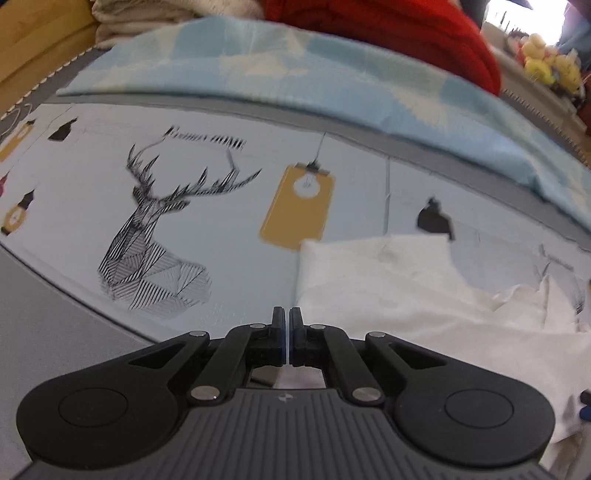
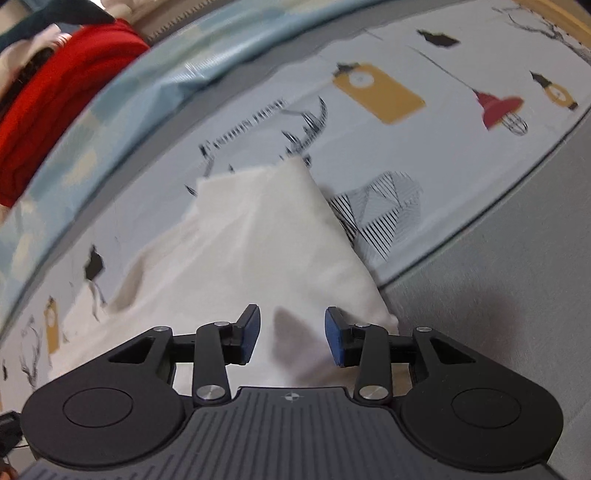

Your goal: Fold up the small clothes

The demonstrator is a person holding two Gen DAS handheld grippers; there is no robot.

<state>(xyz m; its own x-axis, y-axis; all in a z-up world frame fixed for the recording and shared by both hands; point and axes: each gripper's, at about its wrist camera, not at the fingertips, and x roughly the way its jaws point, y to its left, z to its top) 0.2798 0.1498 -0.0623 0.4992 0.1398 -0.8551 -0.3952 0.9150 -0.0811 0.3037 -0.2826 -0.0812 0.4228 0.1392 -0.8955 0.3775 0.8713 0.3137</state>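
Observation:
A small white garment (image 1: 424,295) lies on a pale printed mat (image 1: 221,229) with a deer-head drawing. In the left wrist view it spreads from the centre to the right edge, crumpled at the right. My left gripper (image 1: 287,314) is shut, its tips at the garment's left edge; whether cloth is pinched between them does not show. In the right wrist view the garment (image 2: 251,236) lies ahead with a straight folded edge on its right side. My right gripper (image 2: 292,334) is open and empty, hovering just over the garment's near end.
A light-blue patterned cloth (image 1: 295,74) lies along the mat's far side, with a red knit item (image 1: 406,33) and beige folded cloth (image 1: 147,18) behind it. Yellow soft toys (image 1: 550,62) sit far right. A grey surface (image 2: 498,295) borders the mat.

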